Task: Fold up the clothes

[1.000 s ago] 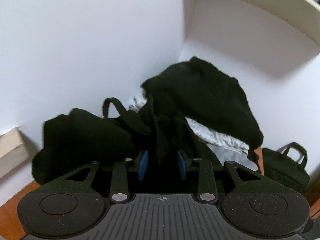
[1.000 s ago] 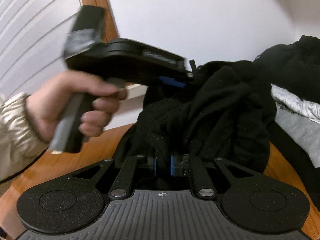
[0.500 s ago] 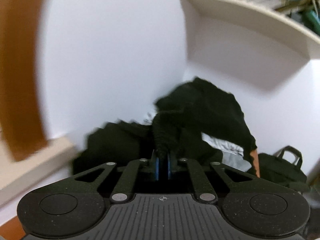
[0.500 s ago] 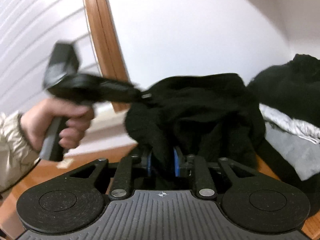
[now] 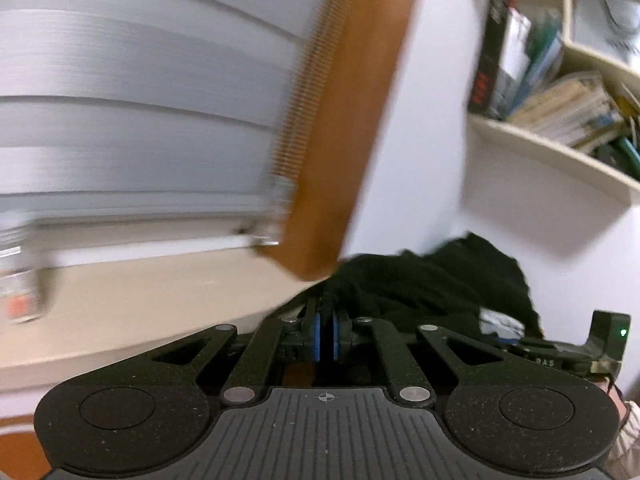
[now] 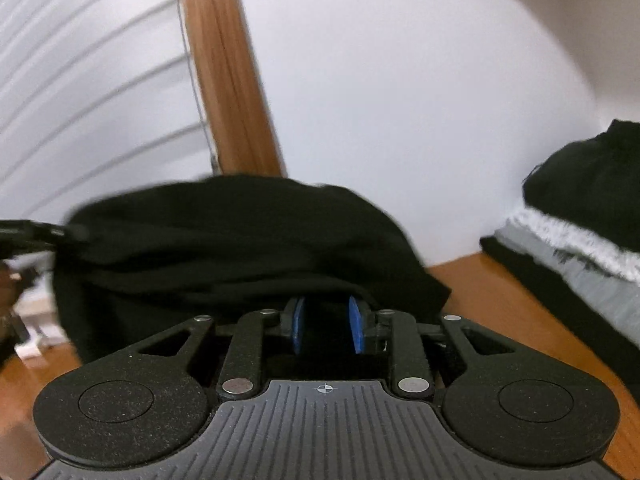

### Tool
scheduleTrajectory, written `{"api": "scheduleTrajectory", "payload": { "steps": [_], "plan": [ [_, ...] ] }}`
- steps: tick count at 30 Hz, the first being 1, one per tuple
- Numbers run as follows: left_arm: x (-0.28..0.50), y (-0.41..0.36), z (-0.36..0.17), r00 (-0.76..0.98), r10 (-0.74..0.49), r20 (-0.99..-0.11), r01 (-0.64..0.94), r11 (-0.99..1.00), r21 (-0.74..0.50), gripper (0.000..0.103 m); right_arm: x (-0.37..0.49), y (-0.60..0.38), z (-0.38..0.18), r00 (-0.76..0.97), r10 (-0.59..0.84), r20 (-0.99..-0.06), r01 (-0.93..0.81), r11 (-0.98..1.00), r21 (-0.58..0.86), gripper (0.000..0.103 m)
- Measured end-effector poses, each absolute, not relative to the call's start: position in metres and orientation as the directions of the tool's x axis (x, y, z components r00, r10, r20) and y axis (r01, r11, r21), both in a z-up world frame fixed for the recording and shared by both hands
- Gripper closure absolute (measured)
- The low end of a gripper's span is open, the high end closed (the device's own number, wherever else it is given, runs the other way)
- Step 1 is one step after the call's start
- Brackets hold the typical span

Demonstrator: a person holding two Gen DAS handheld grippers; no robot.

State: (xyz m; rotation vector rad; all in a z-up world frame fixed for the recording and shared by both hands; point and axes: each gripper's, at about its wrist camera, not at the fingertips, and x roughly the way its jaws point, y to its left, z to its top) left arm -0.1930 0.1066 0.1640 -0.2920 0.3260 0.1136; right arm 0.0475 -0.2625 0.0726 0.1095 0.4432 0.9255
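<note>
The black garment hangs stretched between both tongs above the wooden counter — soft, limp knit, light enough to sag, so edges or corners seem the best hold. The left tongs pinch a thin fold tight; the right tongs stand narrowly parted with cloth between. Red lettering on a dark book spine is too blurred to read.

Black knit garment stretched taut, raised above wooden surface, bunched at both ends.
</note>
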Motion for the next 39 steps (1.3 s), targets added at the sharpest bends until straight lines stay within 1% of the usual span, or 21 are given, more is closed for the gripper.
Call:
{"api": "scheduleTrajectory", "payload": {
  "steps": [3,8,12,14,15,16,18,20,22,23,24,28,33,35,36,37,38,39],
  "plan": [
    [-0.226,0.128,0.151,0.924,0.106,-0.367,-0.208,0.946,-0.250,0.098,0.040,-0.245,0.068,0.455,0.831,-0.319,-0.783,0.545,0.302,0.080],
    [-0.244,0.142,0.116,0.887,0.100,-0.450,-0.231,0.941,-0.246,0.096,0.024,-0.216,0.069,0.395,0.859,-0.325,-0.828,0.487,0.279,0.077],
    [-0.244,0.142,0.111,0.881,0.091,-0.463,-0.226,0.943,-0.243,0.091,0.027,-0.216,0.069,0.397,0.858,-0.328,-0.823,0.490,0.287,0.076],
    [-0.243,0.141,0.116,0.885,0.101,-0.455,-0.226,0.947,-0.229,0.084,0.031,-0.220,0.067,0.403,0.855,-0.328,-0.820,0.496,0.287,0.076],
    [-0.242,0.140,0.121,0.889,0.107,-0.446,-0.225,0.949,-0.222,0.075,0.031,-0.221,0.068,0.404,0.854,-0.328,-0.820,0.497,0.283,0.075],
    [-0.241,0.140,0.125,0.893,0.113,-0.436,-0.225,0.950,-0.215,0.065,0.031,-0.223,0.069,0.404,0.853,-0.329,-0.822,0.497,0.279,0.074],
    [-0.237,0.138,0.134,0.902,0.124,-0.414,-0.224,0.954,-0.202,0.058,0.030,-0.226,0.072,0.403,0.855,-0.326,-0.823,0.494,0.280,0.073],
    [-0.225,0.137,0.141,0.906,0.117,-0.407,-0.212,0.957,-0.197,0.054,0.031,-0.229,0.074,0.391,0.860,-0.327,-0.827,0.484,0.285,0.072],
    [-0.204,0.132,0.146,0.907,0.096,-0.409,-0.188,0.963,-0.191,0.043,0.030,-0.230,0.075,0.387,0.861,-0.331,-0.834,0.480,0.273,0.070],
    [-0.192,0.130,0.147,0.907,0.082,-0.412,-0.174,0.967,-0.189,0.041,0.029,-0.231,0.076,0.385,0.861,-0.332,-0.837,0.478,0.267,0.066],
    [-0.180,0.128,0.147,0.907,0.066,-0.416,-0.158,0.969,-0.189,0.039,0.029,-0.233,0.077,0.386,0.861,-0.332,-0.839,0.477,0.262,0.065],
    [-0.130,0.121,0.142,0.898,-0.002,-0.439,-0.101,0.972,-0.210,0.030,0.029,-0.242,0.081,0.406,0.854,-0.325,-0.834,0.492,0.251,0.061],
    [-0.084,0.120,0.124,0.880,-0.068,-0.471,-0.066,0.963,-0.262,0.030,0.032,-0.243,0.075,0.459,0.811,-0.362,-0.816,0.546,0.190,0.060],
    [-0.071,0.120,0.116,0.871,-0.107,-0.480,-0.045,0.955,-0.294,0.036,0.035,-0.241,0.071,0.474,0.795,-0.378,-0.810,0.562,0.167,0.060],
    [-0.068,0.120,0.112,0.867,-0.134,-0.480,-0.026,0.949,-0.313,0.040,0.037,-0.239,0.069,0.478,0.789,-0.386,-0.808,0.567,0.160,0.060],
    [-0.066,0.120,0.108,0.863,-0.151,-0.482,-0.015,0.946,-0.323,0.051,0.038,-0.237,0.067,0.482,0.783,-0.393,-0.806,0.573,0.152,0.060],
    [-0.066,0.120,0.105,0.858,-0.158,-0.489,-0.011,0.946,-0.324,0.058,0.040,-0.235,0.065,0.486,0.776,-0.401,-0.803,0.578,0.145,0.060],
    [-0.067,0.120,0.101,0.853,-0.164,-0.495,-0.007,0.946,-0.324,0.074,0.042,-0.234,0.064,0.488,0.774,-0.403,-0.801,0.581,0.145,0.060]
  ]
}}
